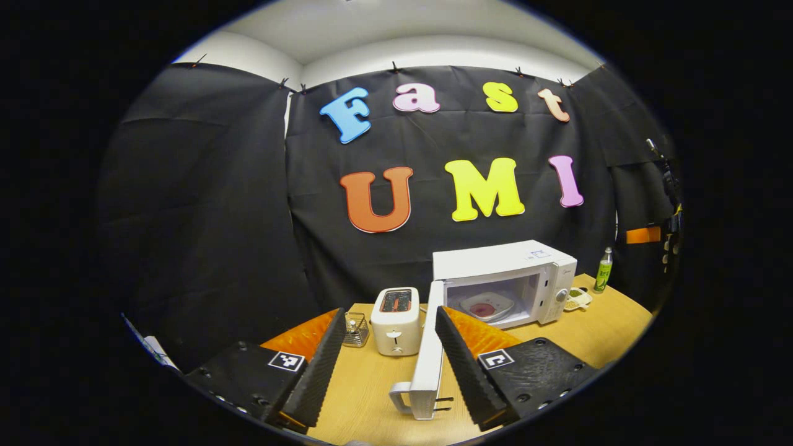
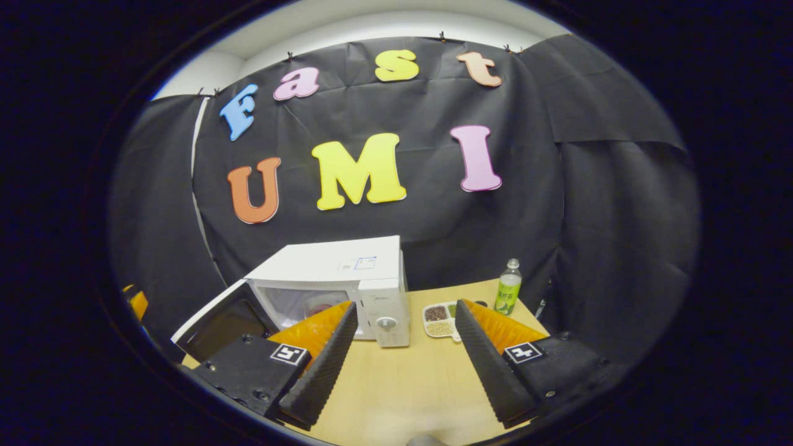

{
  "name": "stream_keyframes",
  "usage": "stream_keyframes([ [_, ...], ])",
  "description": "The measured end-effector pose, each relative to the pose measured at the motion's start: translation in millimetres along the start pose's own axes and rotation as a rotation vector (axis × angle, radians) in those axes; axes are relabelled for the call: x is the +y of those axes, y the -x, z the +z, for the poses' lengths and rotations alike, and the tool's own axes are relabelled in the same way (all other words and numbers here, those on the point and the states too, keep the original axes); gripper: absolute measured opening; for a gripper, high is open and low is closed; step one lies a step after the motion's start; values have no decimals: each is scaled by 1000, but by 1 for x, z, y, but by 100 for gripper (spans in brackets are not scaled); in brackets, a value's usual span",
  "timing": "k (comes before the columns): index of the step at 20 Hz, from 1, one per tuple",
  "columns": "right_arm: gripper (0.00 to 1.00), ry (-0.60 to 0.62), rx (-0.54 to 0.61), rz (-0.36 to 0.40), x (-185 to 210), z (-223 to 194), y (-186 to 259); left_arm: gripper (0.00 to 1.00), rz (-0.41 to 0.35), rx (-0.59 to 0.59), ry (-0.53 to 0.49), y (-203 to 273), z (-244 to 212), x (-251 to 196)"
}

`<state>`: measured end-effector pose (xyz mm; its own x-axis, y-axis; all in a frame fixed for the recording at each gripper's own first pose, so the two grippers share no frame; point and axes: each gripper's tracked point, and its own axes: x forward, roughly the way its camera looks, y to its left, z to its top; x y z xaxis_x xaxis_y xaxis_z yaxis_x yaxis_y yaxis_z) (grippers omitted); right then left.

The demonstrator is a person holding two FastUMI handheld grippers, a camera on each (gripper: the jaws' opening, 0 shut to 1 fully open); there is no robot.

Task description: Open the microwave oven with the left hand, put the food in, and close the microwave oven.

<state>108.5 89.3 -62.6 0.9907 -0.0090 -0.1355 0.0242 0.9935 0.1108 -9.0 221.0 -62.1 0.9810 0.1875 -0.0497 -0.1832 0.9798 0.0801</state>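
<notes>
One toaster (image 1: 395, 320) beside open microwave (image 1: 505, 282).

Nothing here you can actually read. Your microwave oven (image 2: 347, 272) carries a small sticker on its top and a faint mark above the dial, both too small to make out. The bottle (image 2: 508, 288) at two o'clock has a green label, print blurred. Each hand-held gripper bears a square coded marker, no words.
</notes>
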Motion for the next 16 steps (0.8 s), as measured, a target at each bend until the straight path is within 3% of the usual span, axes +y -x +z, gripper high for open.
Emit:
stream_keyframes([
  [1,91,4,-6,-1,-2,4,6,80,-6,5,13,0,-3,2],
  [3,91,-1,-16,-4,-3,13,16,60,-19,14,19,0,-11,6],
  [4,91,-3,-21,-1,-1,15,19,44,-25,19,14,0,-17,10],
  [5,100,-4,-26,1,2,19,22,38,-32,23,11,-3,-23,12],
  [6,92,-2,-28,6,6,20,24,20,-13,29,12,-2,-28,21],
  [7,92,0,-25,13,9,21,28,2,1,34,20,-5,-36,28],
  [8,100,-6,-24,16,11,20,32,3,11,42,33,-8,-44,34],
  [9,100,-15,-23,18,13,20,35,1,4,42,45,-13,-52,34],
  [10,92,-21,-18,18,14,18,38,0,-8,46,50,-13,-60,34],
  [11,100,-29,-9,15,14,17,42,0,-2,54,42,-16,-72,38],
  [12,91,-37,-6,17,15,16,46,0,-15,76,26,-20,-86,37],
  [13,100,-39,-1,13,15,16,50,0,-22,98,13,-24,-101,39],
  [14,100,-38,5,8,13,15,54,0,-30,114,3,-28,-114,39],
  [15,92,-34,8,5,11,15,57,0,-37,136,-9,-32,-126,38],
  [16,100,-31,10,-1,9,16,59,0,-45,156,-11,-35,-137,36],
])
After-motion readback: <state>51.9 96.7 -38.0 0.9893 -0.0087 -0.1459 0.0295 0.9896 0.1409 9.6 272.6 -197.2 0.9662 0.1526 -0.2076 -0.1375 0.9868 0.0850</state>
